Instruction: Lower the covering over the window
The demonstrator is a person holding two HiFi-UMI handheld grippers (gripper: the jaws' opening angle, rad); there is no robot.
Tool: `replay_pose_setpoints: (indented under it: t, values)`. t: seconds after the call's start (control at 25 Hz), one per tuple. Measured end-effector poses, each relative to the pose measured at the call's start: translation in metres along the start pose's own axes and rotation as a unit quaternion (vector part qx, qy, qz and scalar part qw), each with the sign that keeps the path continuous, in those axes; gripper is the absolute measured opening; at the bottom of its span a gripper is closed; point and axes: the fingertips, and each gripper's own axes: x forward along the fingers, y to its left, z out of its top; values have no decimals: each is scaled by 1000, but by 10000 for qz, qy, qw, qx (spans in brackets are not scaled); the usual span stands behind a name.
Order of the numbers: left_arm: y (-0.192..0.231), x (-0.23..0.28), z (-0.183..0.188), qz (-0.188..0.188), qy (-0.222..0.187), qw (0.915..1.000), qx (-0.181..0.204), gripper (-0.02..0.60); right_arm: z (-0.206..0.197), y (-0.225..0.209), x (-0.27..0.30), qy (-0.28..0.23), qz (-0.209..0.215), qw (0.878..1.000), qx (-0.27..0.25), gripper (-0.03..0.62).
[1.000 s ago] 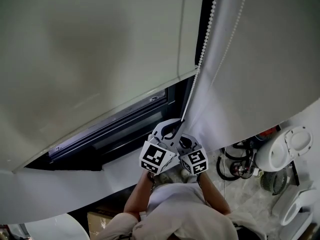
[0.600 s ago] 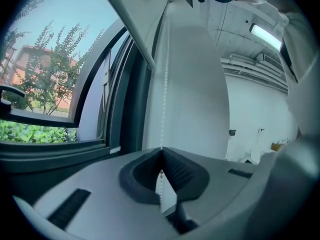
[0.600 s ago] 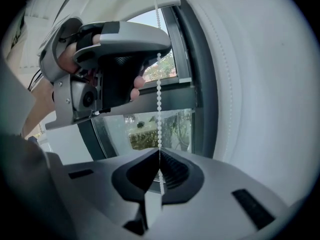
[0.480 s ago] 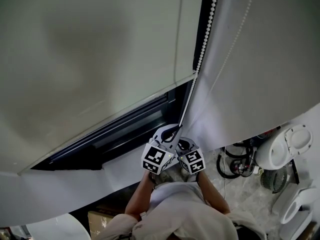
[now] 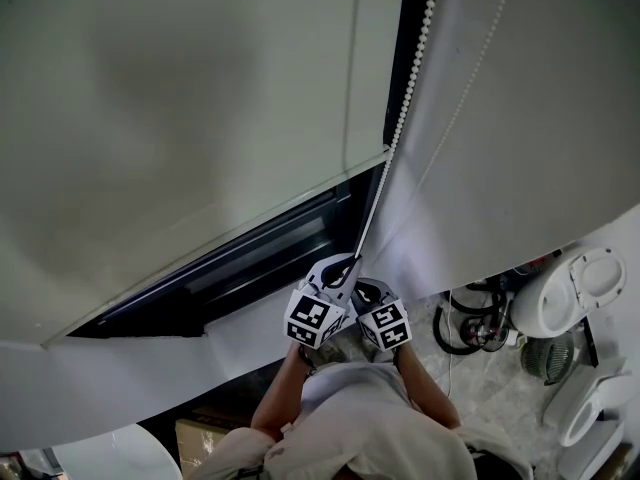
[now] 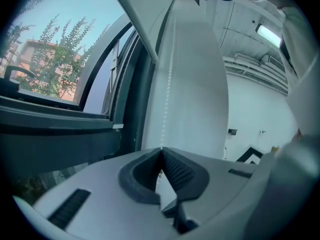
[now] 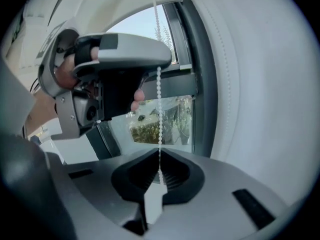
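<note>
White bead chain (image 5: 400,133) hangs taut beside right edge of pale roller blind (image 5: 180,118), running down to both tools. Blind covers most of window; its bottom edge slants across head view, with dark window frame (image 5: 250,258) exposed below. Higher on chain, left hand-held gripper (image 6: 161,149) has jaws together, pinching beads. Just below, right hand-held gripper (image 7: 160,151) has chain between jaws that have just been easing apart, tips touching beads. Outside, trees (image 6: 65,54).

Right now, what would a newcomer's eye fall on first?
The pale roller blind fills the head view's upper left, with a dark window strip below it. Beside it, the left gripper and the right gripper pinch the bead chain, though the right jaws have just been opening slightly.
</note>
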Motion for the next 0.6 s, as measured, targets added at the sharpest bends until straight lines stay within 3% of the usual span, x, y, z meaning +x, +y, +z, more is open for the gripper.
replay_pose_setpoints:
  t: [0.28,0.6]
  values:
    - [0,-2,-21,49,122,9999,-39,14,42,1,-43,-519,-137,9984,-149,51]
    - [-2,-1,-21,36,41,10000,-27,14,137,-3,-109,-1587,-539,9848,-458,49]
